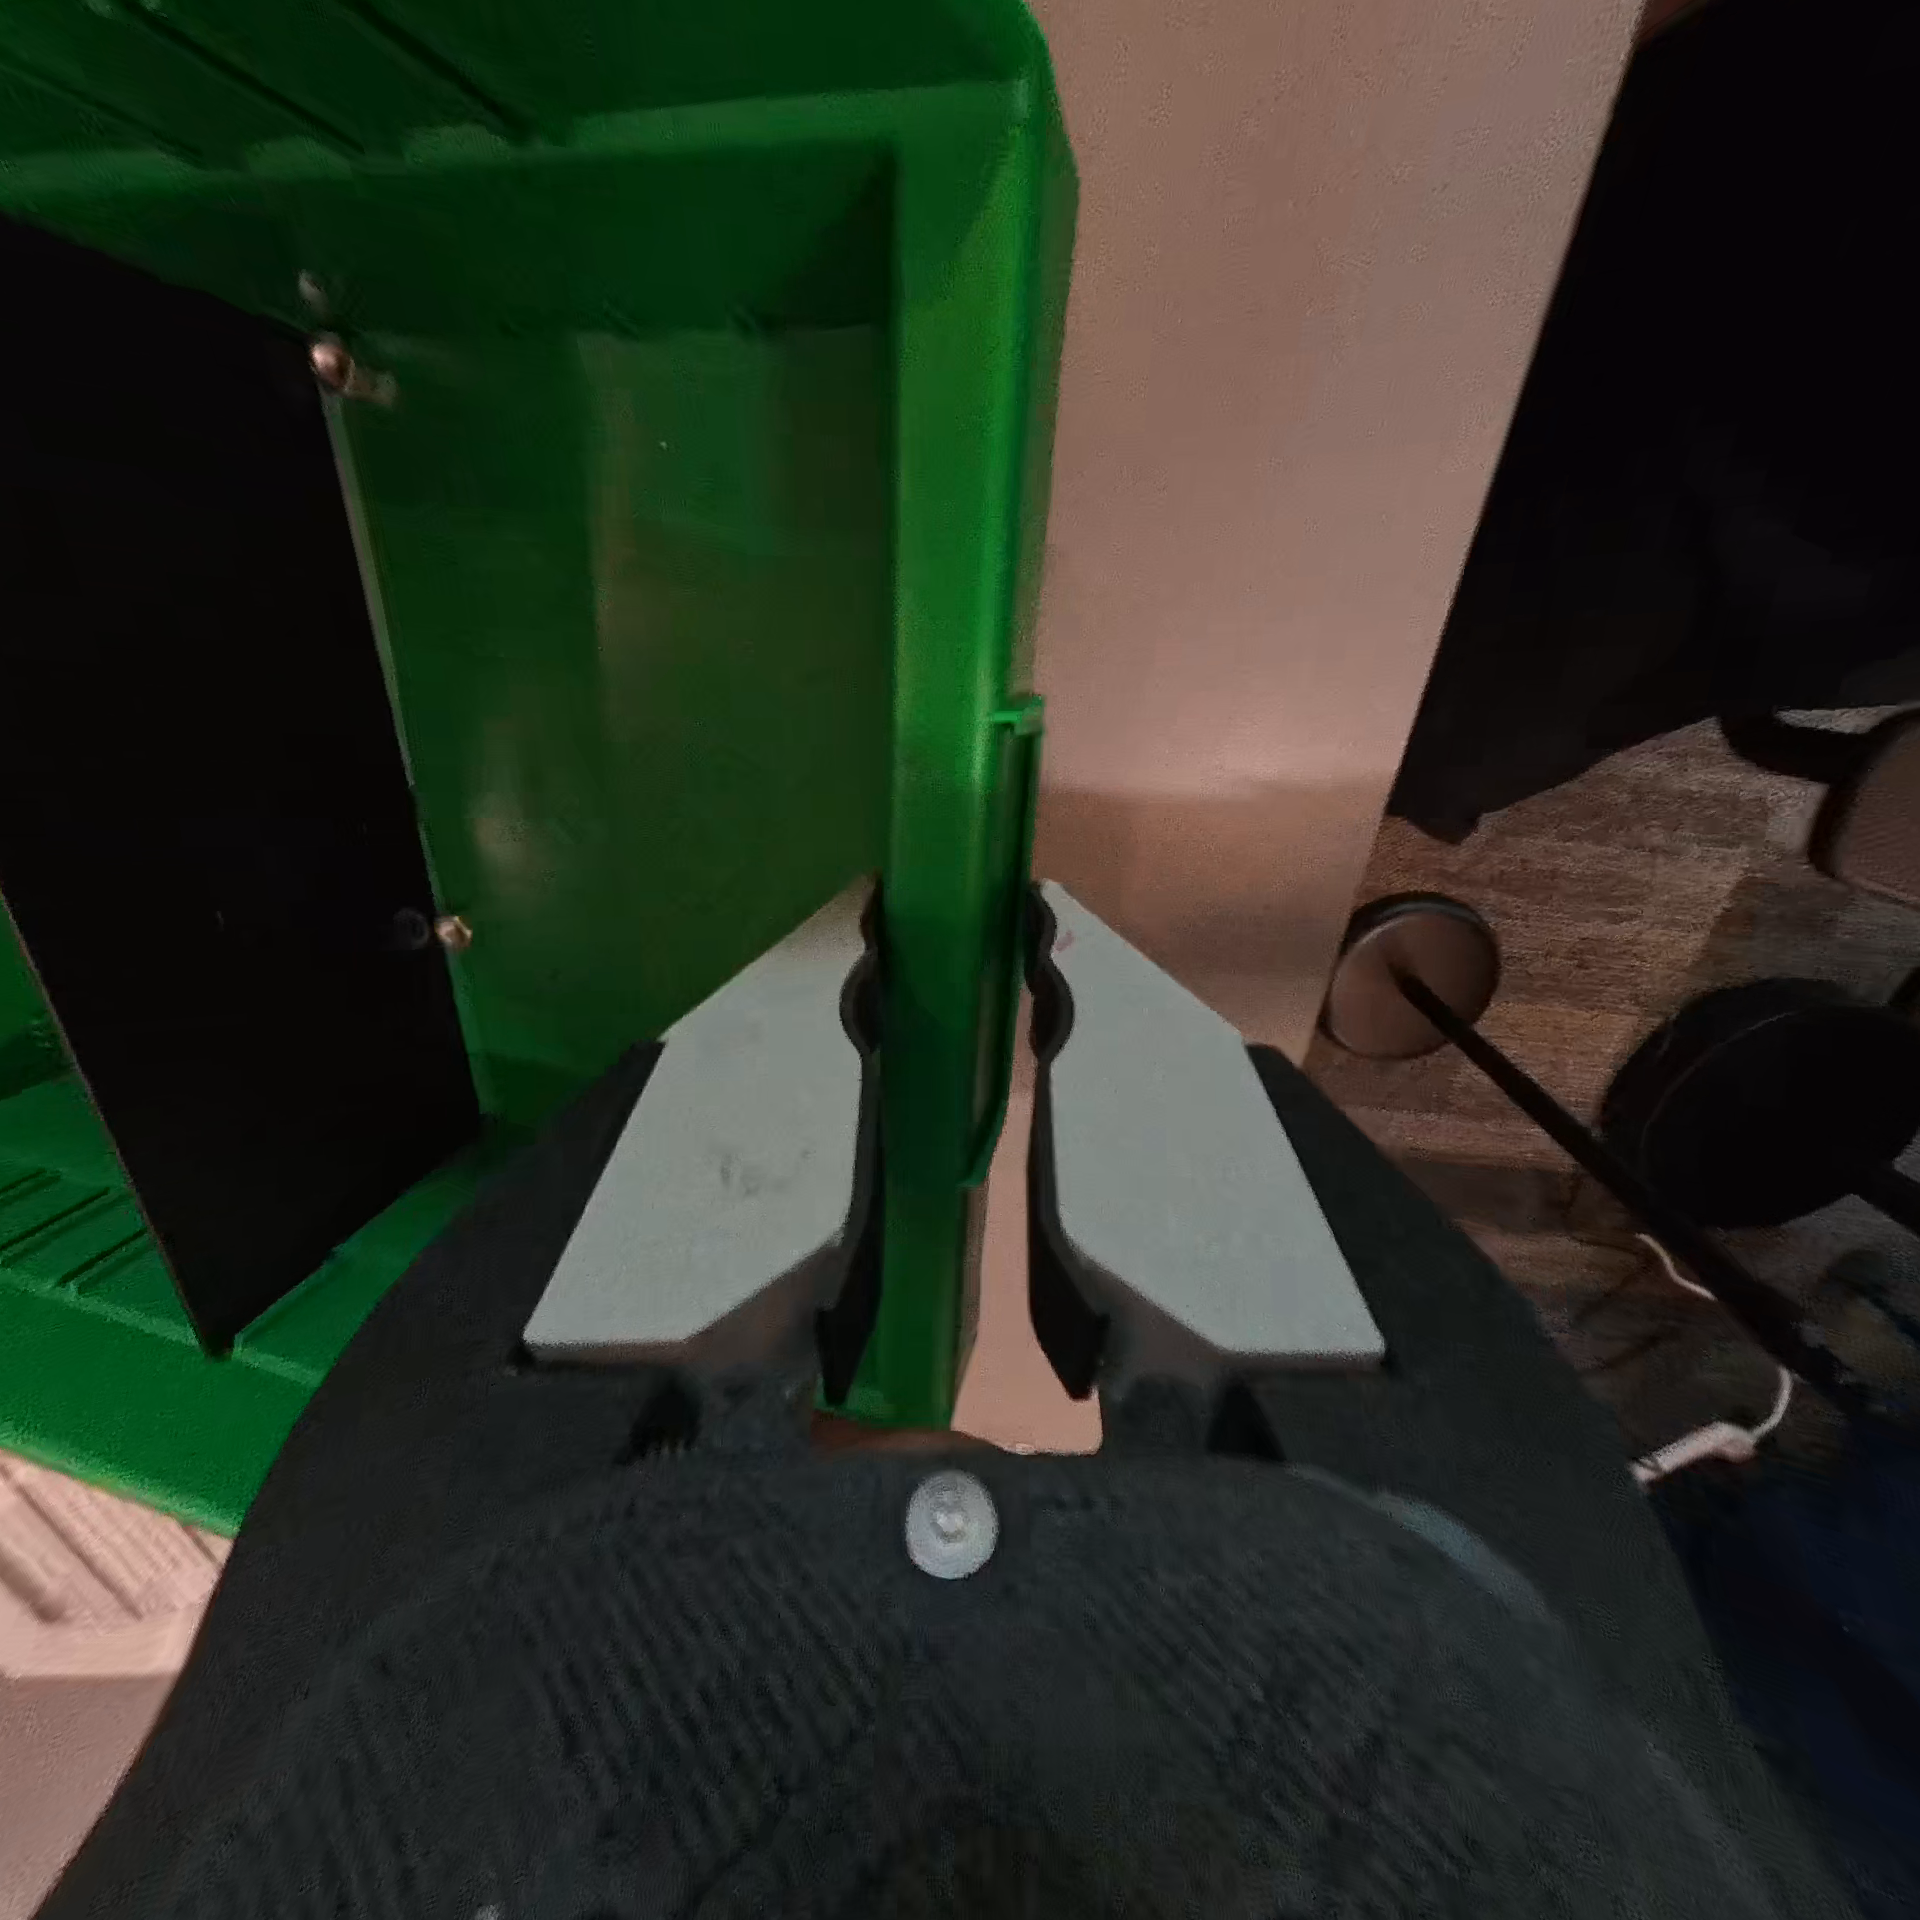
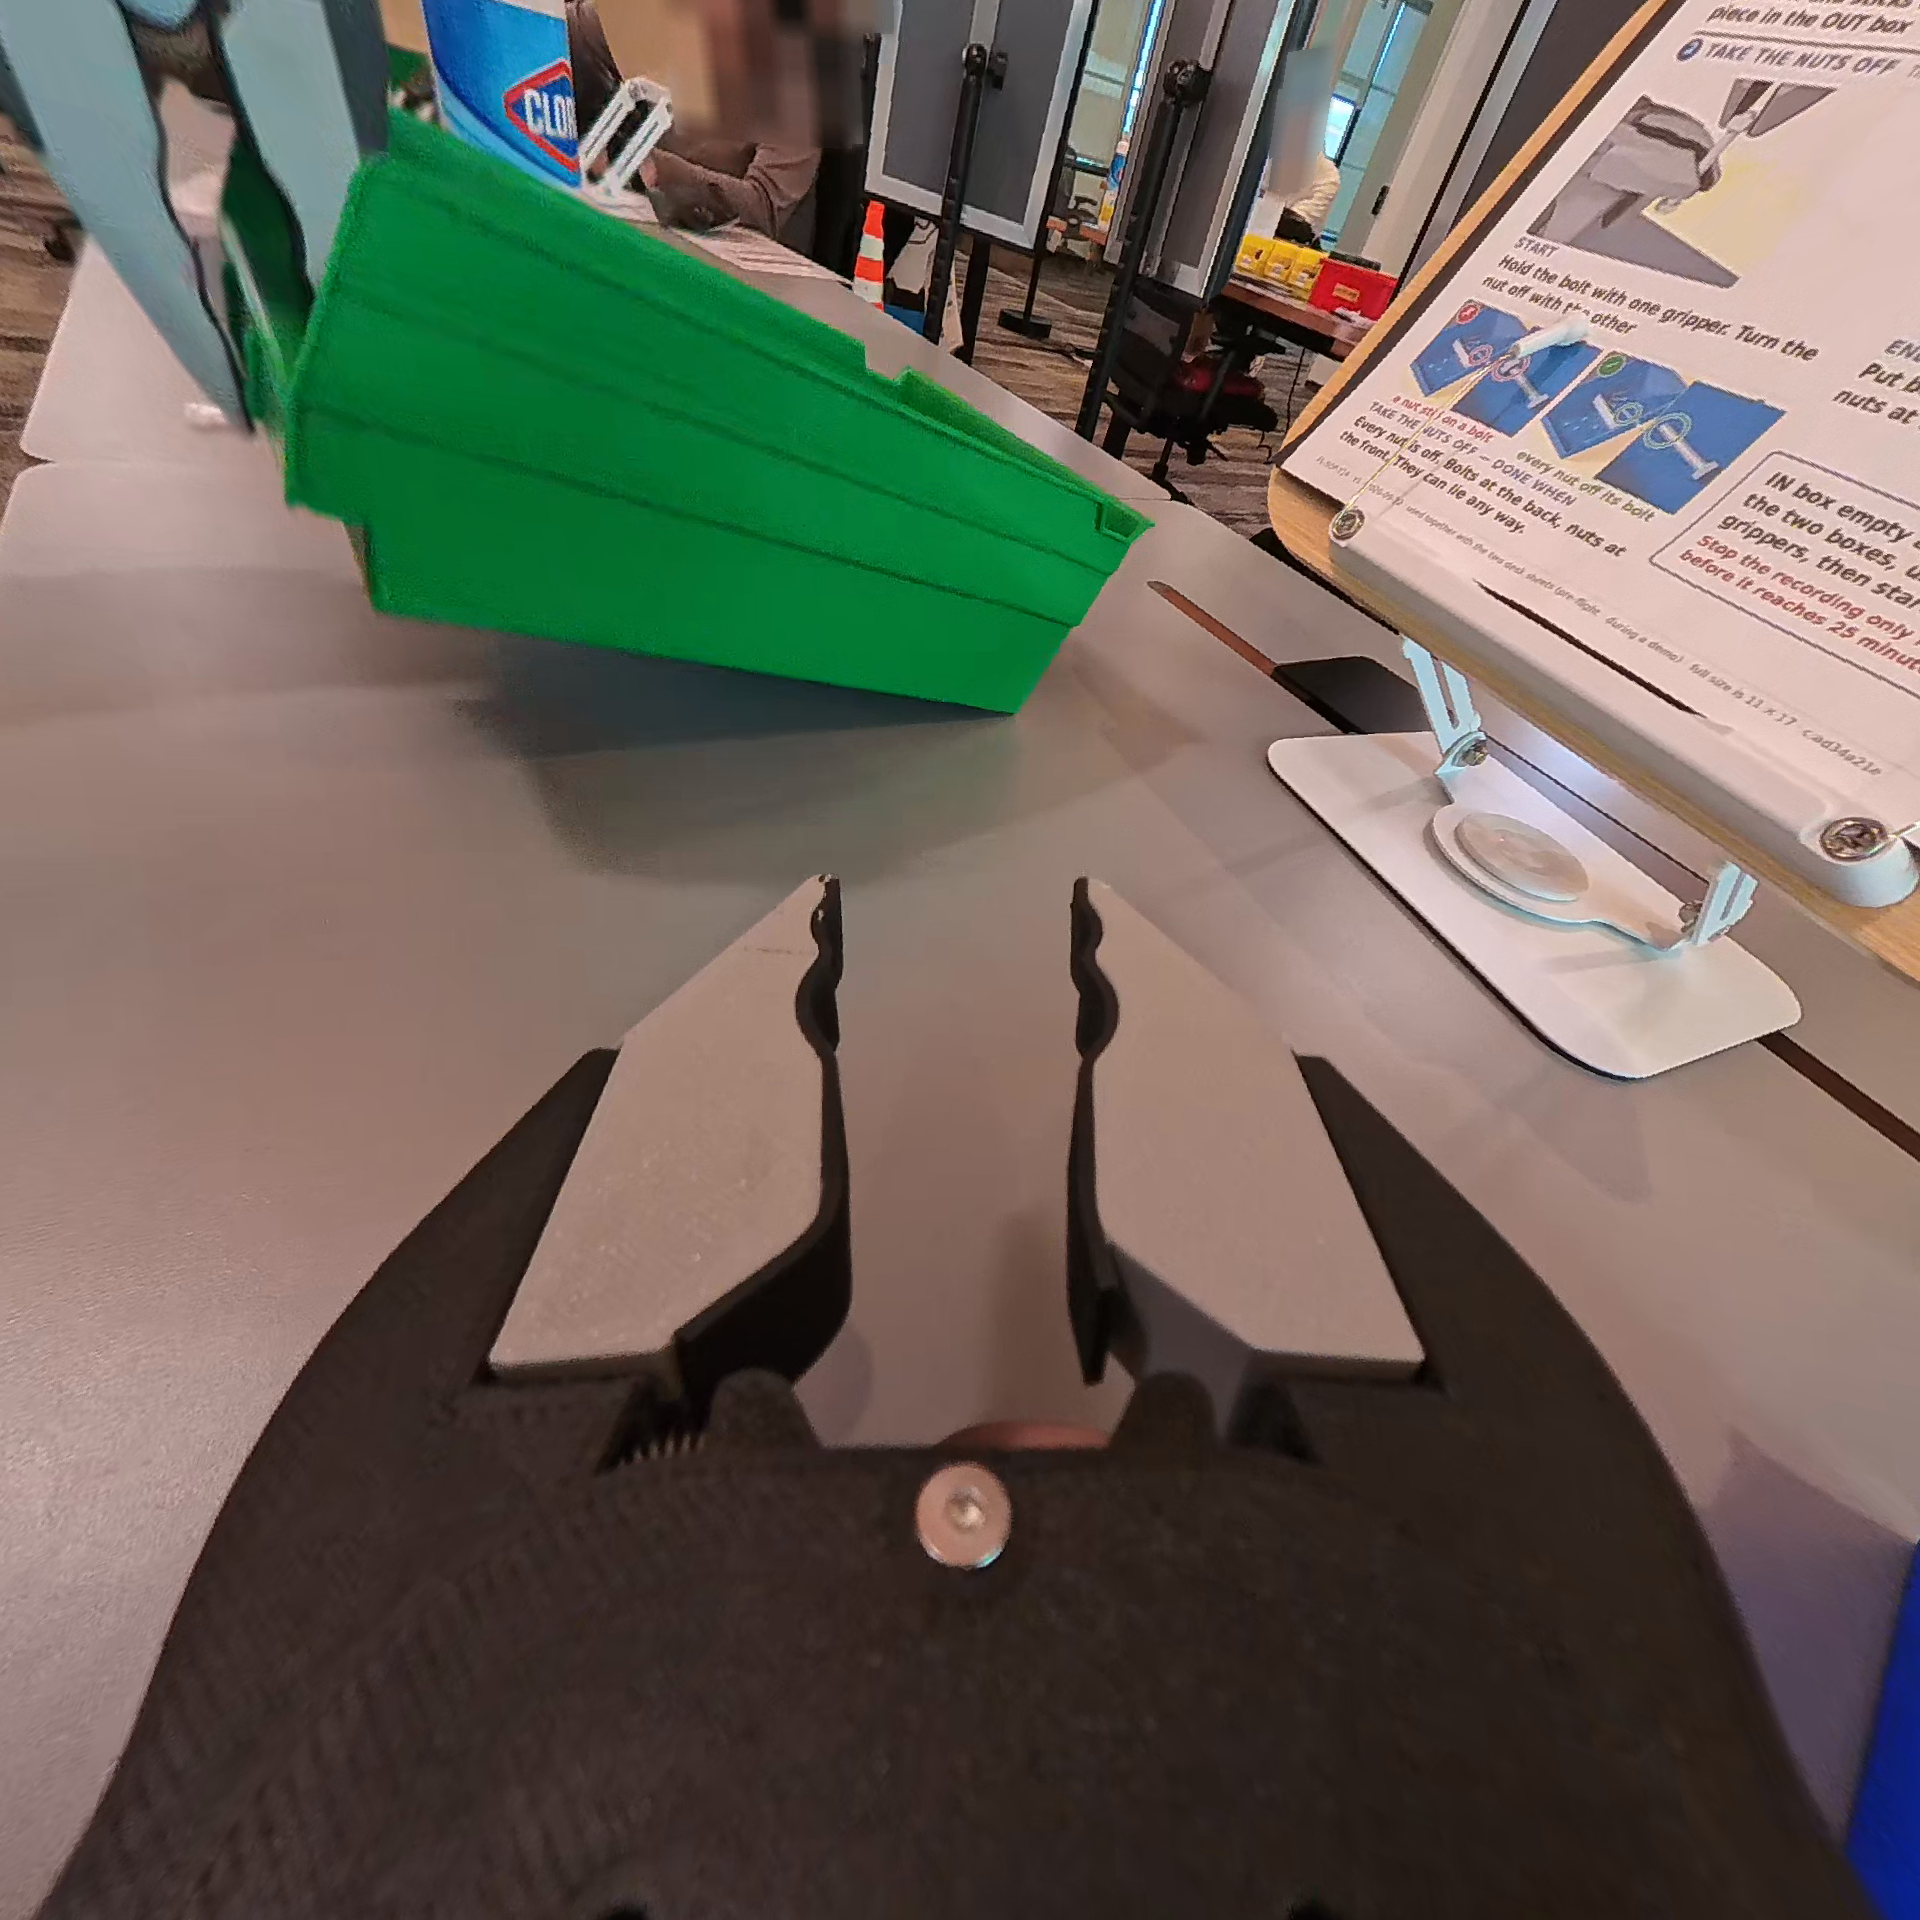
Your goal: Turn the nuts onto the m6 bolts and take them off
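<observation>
Here, listed near to far.

Left gripper (image 1: 951, 1039): jaws set astride the side wall of the green bin (image 1: 644, 644); the left finger pad lay against the wall's inner face, the right pad stood just beside the outer face with a thin gap showing. Whether it clamped the wall could not be told.

Green bin: tilted, one end raised off the worktop (image 2: 312, 935) in the right wrist view, its ribbed underside turned toward that camera, near the worktop's far left part.

Black divider (image 1: 197, 748): upright panel inside the bin, left of the gripped wall.

Nuts and bolts (image 1: 343, 369): a few small metal pieces lay against the divider's edge inside the bin, one (image 1: 449, 930) lower down; too small to tell nut from bolt.

Right gripper (image 2: 956, 925): fingers spread, nothing between them, hovering over bare worktop, well apart from the bin.

Instruction sheet (image 2: 1662, 416): printed page on a tilted board.

White stand (image 2: 1538, 914): carried the board, at the worktop's right edge.

Blue and white canister (image 2: 499, 83): beyond the bin, at the far edge.

Background: grey partition panels, an orange and white cone, yellow and red bins on a distant table; people there were blurred.
</observation>
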`<move>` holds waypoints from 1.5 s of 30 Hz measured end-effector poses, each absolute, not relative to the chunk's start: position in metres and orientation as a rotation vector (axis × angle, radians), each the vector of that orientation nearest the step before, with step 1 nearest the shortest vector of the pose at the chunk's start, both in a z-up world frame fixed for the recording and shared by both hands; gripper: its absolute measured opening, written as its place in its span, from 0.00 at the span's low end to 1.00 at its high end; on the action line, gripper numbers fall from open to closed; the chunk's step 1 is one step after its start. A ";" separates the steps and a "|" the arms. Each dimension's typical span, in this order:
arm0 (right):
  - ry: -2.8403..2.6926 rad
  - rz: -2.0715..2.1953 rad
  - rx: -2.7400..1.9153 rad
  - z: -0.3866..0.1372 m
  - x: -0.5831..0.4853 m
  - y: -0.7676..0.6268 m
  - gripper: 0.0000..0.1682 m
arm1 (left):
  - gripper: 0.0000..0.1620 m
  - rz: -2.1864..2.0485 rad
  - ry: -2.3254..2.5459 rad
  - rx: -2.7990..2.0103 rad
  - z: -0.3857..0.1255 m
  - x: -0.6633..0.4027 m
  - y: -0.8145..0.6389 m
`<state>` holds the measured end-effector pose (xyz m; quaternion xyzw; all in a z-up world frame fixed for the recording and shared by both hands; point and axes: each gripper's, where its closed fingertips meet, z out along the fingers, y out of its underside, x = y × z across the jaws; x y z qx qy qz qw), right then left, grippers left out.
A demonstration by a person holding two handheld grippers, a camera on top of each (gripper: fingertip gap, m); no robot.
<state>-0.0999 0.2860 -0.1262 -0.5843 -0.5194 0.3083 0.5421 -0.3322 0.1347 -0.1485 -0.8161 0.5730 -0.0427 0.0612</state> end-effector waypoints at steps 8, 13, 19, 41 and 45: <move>-1.248 0.734 -1.398 -0.131 -0.102 0.285 0.25 | 0.14 0.119 1.630 -2.480 -0.216 -0.348 0.127; -1.239 0.723 -1.409 -0.133 -0.101 0.289 0.24 | 0.17 -0.075 1.421 -2.343 -0.185 -0.333 0.134; -1.230 0.731 -1.418 -0.133 -0.100 0.291 0.24 | 0.09 0.235 1.091 -2.318 -0.137 -0.383 0.179; -1.245 0.708 -1.378 -0.126 -0.100 0.285 0.25 | 0.10 0.310 1.083 -2.680 -0.214 -0.394 0.234; -1.245 0.710 -1.375 -0.125 -0.100 0.285 0.24 | 0.13 0.317 1.145 -2.662 -0.217 -0.393 0.235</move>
